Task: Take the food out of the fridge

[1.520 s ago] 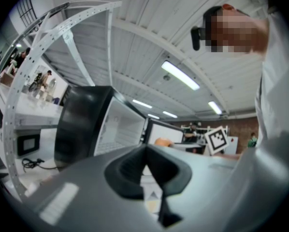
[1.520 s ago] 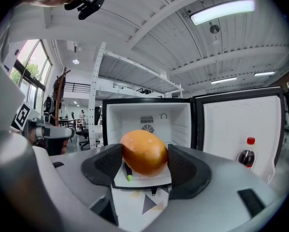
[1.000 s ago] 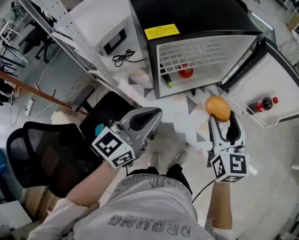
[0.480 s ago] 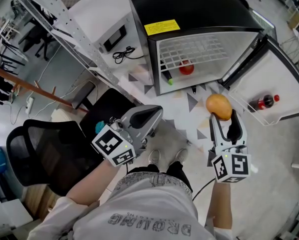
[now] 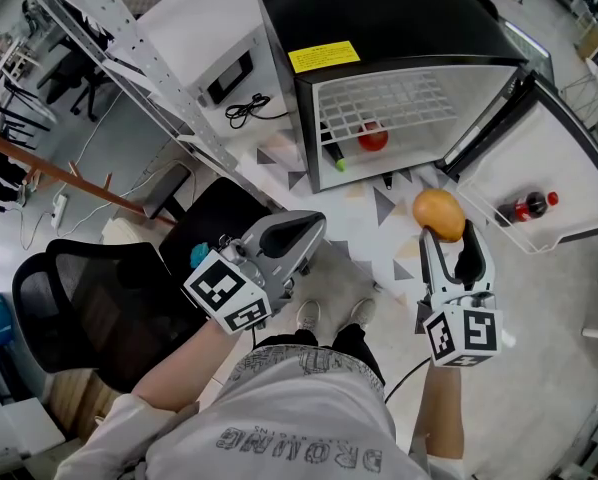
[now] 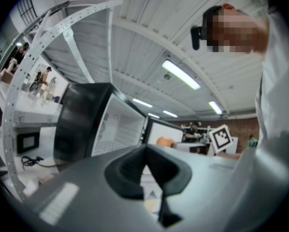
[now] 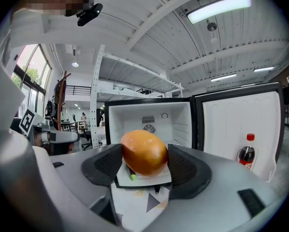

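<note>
The left gripper sits at about 8 o'clock in the head view and points toward 2 o'clock. Its fingers are pressed together with nothing between them. The right gripper, at 4 o'clock, points to 12 o'clock, with its fingers clamped on either side of an orange fruit. Both forearms rise from 6 o'clock.

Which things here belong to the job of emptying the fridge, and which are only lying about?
For the job:
fridge, open
orange fruit, held in the right gripper
red fruit inside the fridge
bottle in the door
left gripper, shut and empty

Lying about:
chair
cable
rack
</note>
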`<action>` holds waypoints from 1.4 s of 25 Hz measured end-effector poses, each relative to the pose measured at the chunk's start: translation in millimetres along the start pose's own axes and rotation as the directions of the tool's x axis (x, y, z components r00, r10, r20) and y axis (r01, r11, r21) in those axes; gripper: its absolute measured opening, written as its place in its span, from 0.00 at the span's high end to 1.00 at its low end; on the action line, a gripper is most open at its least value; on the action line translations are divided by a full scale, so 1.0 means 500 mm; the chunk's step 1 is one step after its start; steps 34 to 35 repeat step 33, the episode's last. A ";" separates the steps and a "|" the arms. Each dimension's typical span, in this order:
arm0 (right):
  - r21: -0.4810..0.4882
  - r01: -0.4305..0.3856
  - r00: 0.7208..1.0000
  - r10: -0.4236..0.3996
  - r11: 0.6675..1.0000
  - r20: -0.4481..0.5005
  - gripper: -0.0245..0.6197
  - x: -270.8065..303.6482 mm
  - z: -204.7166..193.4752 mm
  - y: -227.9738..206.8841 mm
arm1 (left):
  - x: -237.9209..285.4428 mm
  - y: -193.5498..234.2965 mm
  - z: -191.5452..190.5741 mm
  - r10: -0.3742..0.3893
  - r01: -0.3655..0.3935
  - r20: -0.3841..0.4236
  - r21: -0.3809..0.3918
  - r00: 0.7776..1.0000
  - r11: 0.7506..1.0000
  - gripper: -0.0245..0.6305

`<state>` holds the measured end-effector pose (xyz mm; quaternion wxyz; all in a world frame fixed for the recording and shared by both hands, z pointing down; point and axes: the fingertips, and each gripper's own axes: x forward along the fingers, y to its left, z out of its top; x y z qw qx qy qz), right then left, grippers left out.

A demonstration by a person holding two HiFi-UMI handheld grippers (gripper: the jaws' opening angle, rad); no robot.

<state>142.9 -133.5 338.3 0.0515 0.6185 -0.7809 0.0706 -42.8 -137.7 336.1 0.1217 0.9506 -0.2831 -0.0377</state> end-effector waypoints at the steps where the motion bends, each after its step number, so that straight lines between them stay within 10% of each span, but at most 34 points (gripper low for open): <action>1: -0.001 0.000 1.000 0.000 1.000 0.000 0.53 0.001 0.001 0.000 | 0.000 0.000 0.000 0.000 0.000 -0.001 0.000 1.000 1.000 0.96; 35: -0.010 0.000 1.000 0.000 1.000 0.002 0.53 0.015 0.004 -0.013 | 0.017 0.010 0.006 0.001 -0.001 0.006 0.004 1.000 1.000 0.96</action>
